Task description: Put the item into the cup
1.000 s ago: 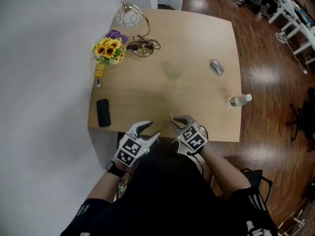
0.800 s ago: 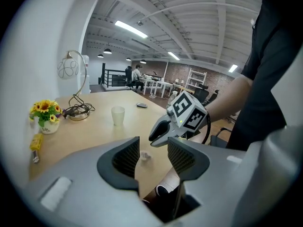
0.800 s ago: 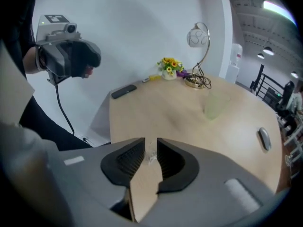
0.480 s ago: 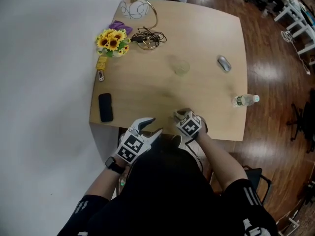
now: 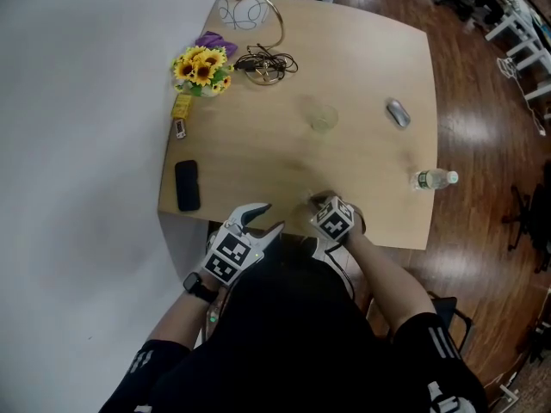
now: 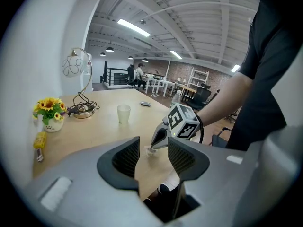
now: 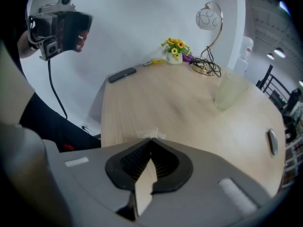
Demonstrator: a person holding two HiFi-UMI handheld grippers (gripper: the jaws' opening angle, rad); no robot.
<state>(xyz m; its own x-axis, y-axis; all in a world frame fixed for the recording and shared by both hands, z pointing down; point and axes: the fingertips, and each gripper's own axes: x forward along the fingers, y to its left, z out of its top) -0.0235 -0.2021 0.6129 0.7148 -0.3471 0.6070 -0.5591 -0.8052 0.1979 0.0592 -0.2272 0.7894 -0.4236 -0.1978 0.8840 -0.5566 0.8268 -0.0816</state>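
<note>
**Right tongs clenched on the item at the near table edge, left tongs released**

My right gripper [image 7: 151, 140] has its jaws together, pinching one small white item [image 7: 151, 135] at the tips. In the head view that is the lower middle of the frame, right at the near edge of the table [image 5: 258, 157]. The item sits low against the tabletop. My left gripper [image 6: 154, 155] has its jaws apart with nothing between them. It hangs just off the near edge, beside the right one at lower centre-left.

Counts: two grippers, one item, one cup [image 5: 324, 117], one phone [image 5: 187, 185], one mouse [image 5: 397, 112], one bottle [image 5: 435, 179], one pot of sunflowers [image 5: 201, 69], one lamp [image 5: 258, 15].

The cup stands upright above the right gripper in the head view, well apart from it, with bare wood all the way between them. The phone lies near the left edge, the bottle on its side near the right edge. The mouse is upper right of the cup. The sunflowers and lamp crowd the upper left corner by the wall [image 5: 77, 144]. The middle of the table is open.
</note>
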